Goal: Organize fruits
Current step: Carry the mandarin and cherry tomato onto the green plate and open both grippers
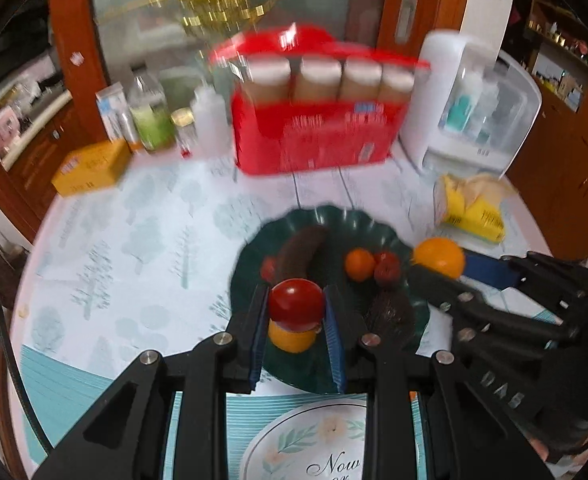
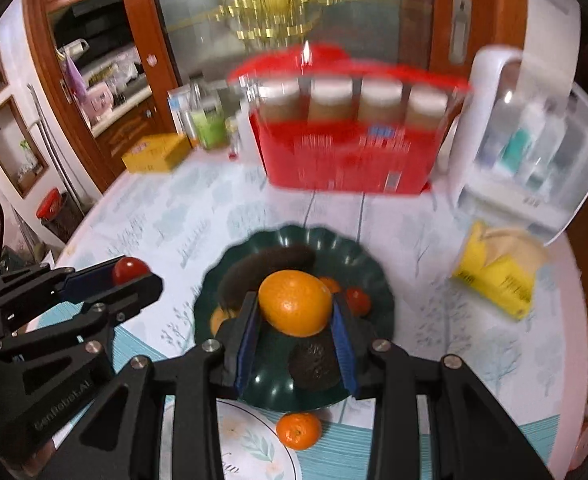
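"Now" in script on round floral placemat (image 1: 310, 440); "GenRobot.AI" embossed on left gripper (image 2: 135, 276) body; other labels blurred, unreadable.

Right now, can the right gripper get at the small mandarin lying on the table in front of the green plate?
Probably not yet. The right gripper is already shut on the big orange, so its jaws are full. The small mandarin itself lies uncovered just off the green plate, below the fingers.

Dark green scalloped plate (image 2: 378, 280). Red tomato (image 1: 296, 304), orange fruit (image 2: 296, 304) – both between blue pads of black claws. Surface cloth (image 1: 141, 240) white, pale blue-green tree pattern. Red box (image 1: 314, 136); yellow carton (image 1: 89, 168).
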